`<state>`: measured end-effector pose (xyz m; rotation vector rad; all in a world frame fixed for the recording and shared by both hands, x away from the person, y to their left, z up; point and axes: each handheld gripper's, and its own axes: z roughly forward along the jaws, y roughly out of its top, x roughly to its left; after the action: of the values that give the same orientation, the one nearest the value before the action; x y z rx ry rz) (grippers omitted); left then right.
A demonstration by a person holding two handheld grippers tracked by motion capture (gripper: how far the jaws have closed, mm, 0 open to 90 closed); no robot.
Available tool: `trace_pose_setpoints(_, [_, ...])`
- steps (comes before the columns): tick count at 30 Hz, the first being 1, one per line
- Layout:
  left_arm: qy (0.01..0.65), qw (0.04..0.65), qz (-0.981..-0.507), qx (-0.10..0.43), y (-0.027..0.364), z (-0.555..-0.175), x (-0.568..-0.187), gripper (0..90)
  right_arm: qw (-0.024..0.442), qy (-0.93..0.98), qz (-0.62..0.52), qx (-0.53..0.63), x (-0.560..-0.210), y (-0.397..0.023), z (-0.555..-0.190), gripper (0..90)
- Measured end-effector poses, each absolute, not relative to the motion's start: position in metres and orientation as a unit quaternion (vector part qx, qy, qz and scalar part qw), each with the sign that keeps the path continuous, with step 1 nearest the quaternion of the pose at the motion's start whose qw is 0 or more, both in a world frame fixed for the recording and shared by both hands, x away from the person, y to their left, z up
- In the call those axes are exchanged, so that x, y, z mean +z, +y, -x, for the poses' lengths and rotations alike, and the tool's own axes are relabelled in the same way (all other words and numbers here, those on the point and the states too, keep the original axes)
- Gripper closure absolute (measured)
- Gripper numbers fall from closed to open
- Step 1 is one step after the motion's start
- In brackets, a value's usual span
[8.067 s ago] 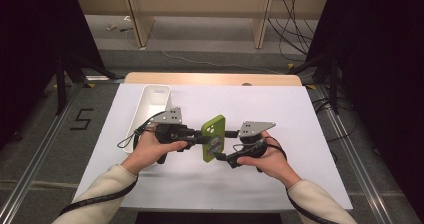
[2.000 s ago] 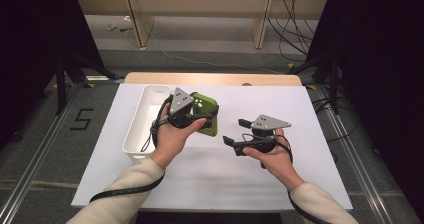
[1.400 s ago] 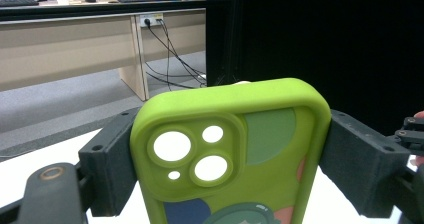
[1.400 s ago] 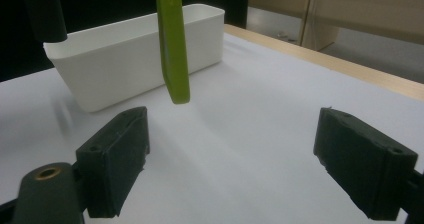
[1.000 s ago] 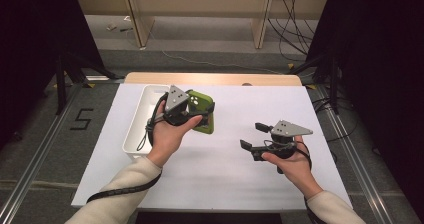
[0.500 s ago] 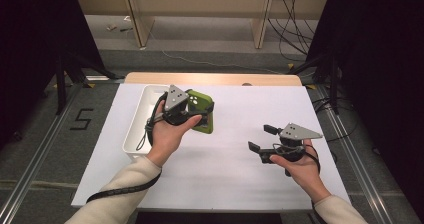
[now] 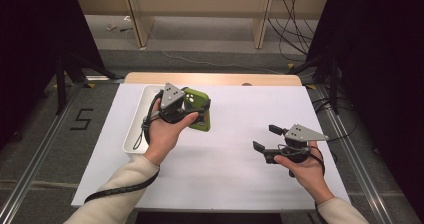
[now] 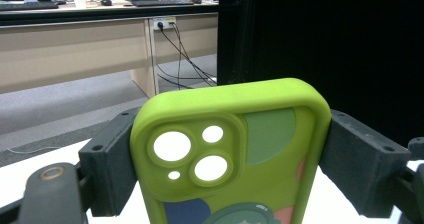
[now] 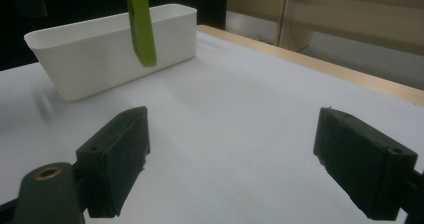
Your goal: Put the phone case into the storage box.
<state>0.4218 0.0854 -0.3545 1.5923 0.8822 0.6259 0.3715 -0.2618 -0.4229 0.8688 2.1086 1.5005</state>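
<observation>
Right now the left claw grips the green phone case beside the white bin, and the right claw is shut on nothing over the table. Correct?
Not quite. The right claw is open, not shut; the right gripper view shows its jaws wide apart over the white table. The rest holds: the left claw grips the green phone case beside the white bin.

In the left gripper view the green phone case [image 8: 235, 154] runs off the bottom edge, so its lower printed shapes are cut off. In the high view the left gripper [image 7: 192, 115] and hand cover much of the case and part of the white tray [image 7: 135, 131]. In the right gripper view the case's top leaves the frame.
</observation>
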Motion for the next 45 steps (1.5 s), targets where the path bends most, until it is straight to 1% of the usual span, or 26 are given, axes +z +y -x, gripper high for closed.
trace_pose_setpoints(8, [0.385,0.566,-0.673,0.280,0.094,-0.424,-0.350,16.4,0.203,0.758,-0.310,0.537,-0.424,-0.260,-0.371,15.8])
trace_pose_setpoints(45, [0.413,0.555,-0.654,0.307,0.122,-0.433,-0.340,16.4,0.197,0.758,-0.313,0.538,-0.426,-0.260,-0.371,16.0])
